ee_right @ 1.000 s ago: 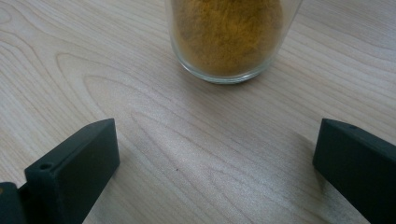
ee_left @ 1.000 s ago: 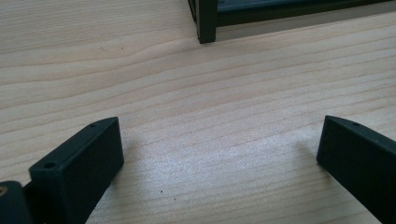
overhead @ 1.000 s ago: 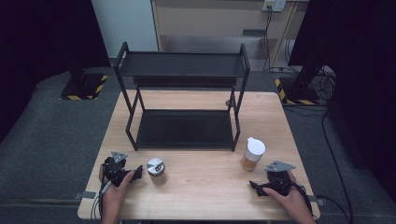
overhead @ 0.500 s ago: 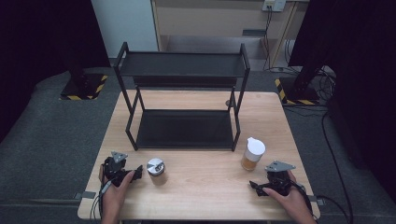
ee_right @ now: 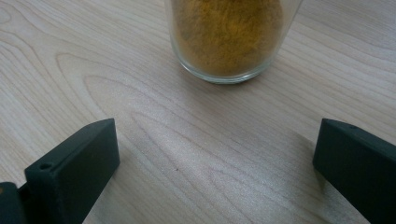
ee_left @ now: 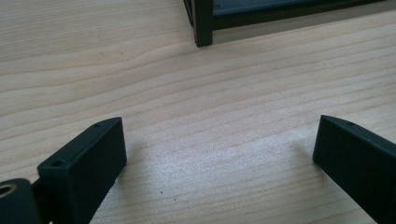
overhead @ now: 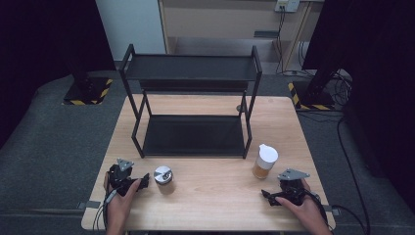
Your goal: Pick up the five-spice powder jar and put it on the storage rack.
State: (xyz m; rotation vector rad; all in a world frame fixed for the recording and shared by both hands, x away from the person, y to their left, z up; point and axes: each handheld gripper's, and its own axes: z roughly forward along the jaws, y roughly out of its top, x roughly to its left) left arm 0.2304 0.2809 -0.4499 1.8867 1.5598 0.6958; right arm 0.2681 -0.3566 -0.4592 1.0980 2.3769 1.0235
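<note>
A glass jar of yellow-orange powder (overhead: 265, 162) with a white lid stands at the front right of the wooden table (overhead: 215, 196). A small jar with a silver lid (overhead: 163, 176) stands at the front left. My left gripper (overhead: 141, 182) rests low on the table just left of the small jar, open and empty (ee_left: 219, 140). My right gripper (overhead: 267, 196) lies just in front of the powder jar, open and empty (ee_right: 217, 140). In the right gripper view the powder jar (ee_right: 229, 39) stands a short way beyond the jaws.
A black two-tier metal rack (overhead: 192, 106) fills the middle and back of the table, both shelves bare. One of its front legs (ee_left: 203, 23) shows ahead in the left gripper view. Bare wood lies between the two jars.
</note>
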